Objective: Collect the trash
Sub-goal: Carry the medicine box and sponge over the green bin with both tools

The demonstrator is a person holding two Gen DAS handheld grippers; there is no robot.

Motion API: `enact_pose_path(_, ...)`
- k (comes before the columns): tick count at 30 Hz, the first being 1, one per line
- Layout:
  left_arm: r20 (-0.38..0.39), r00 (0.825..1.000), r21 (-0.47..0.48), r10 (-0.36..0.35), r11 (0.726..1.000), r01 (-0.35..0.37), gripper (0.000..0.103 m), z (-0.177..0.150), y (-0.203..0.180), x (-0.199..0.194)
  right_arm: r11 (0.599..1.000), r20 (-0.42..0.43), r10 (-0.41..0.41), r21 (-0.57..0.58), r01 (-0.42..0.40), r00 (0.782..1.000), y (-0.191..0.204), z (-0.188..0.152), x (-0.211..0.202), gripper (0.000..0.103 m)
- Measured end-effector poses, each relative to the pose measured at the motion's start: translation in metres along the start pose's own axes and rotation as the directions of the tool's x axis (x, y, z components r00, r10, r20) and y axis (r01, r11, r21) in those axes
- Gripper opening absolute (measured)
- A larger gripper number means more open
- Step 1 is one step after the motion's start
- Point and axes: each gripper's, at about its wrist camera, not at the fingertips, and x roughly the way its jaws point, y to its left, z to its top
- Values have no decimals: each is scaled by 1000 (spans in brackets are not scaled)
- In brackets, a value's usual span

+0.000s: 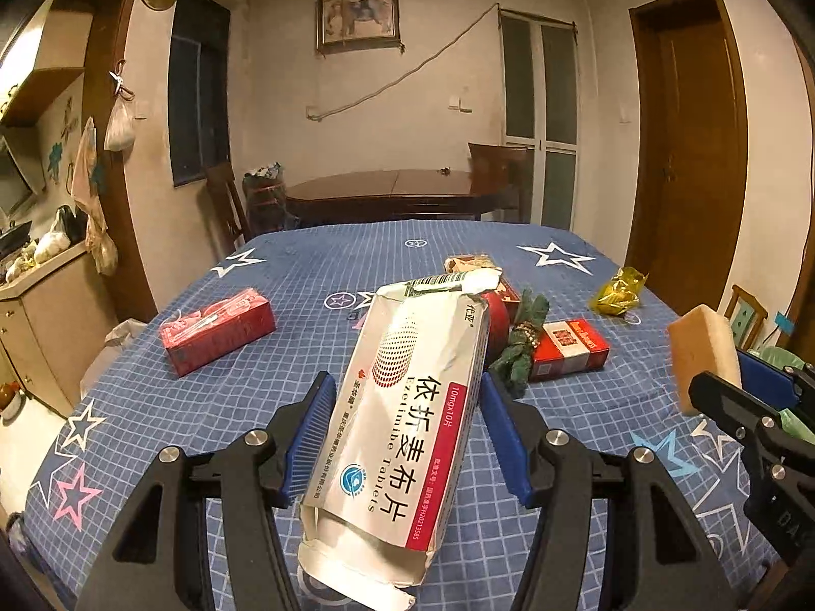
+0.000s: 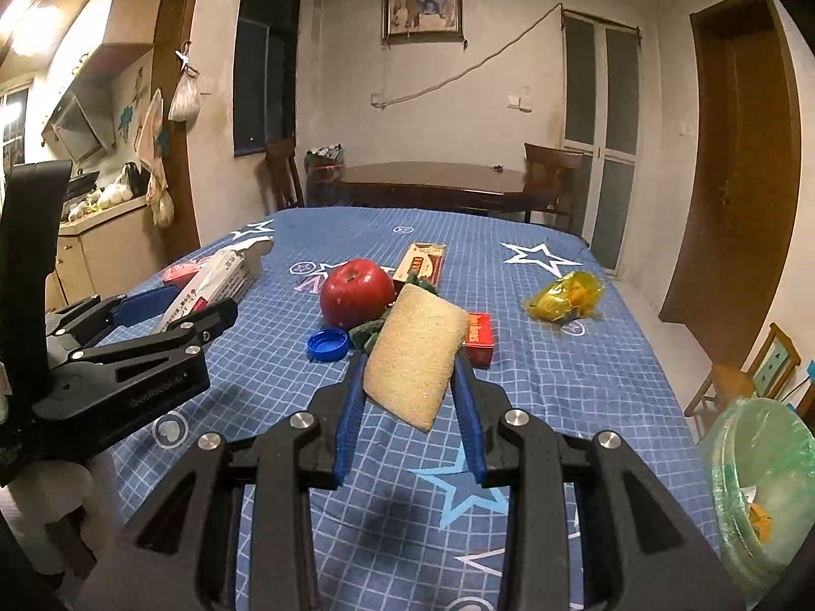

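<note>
Two pieces of trash are in hand above the worktop (image 1: 153,407): my left tool (image 1: 402,402), jaws half apart, clamps the torn tablet box (image 1: 407,407), and my right tool (image 2: 410,371), jaws narrower, grips the sponge (image 2: 415,356). Step in hand: carry. Next, I judge, each load goes rightward to the lined bin (image 2: 759,489) for release.

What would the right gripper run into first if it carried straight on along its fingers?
Probably the green cloth bundle just past the sponge held in the right gripper, with the apple behind it; depth is uncertain.
</note>
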Motion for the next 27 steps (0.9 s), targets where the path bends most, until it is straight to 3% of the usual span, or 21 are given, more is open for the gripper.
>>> enact_pose_path(13, 15, 998, 35, -68, 997, 67, 60, 16, -38, -8, 998, 24, -61, 24, 61, 998, -32, 8, -19, 32)
enact_pose_path(27, 2, 982, 94, -186, 978, 185, 60, 40, -121, -3, 981, 1, -173, 85, 172, 985, -98, 16, -44, 32)
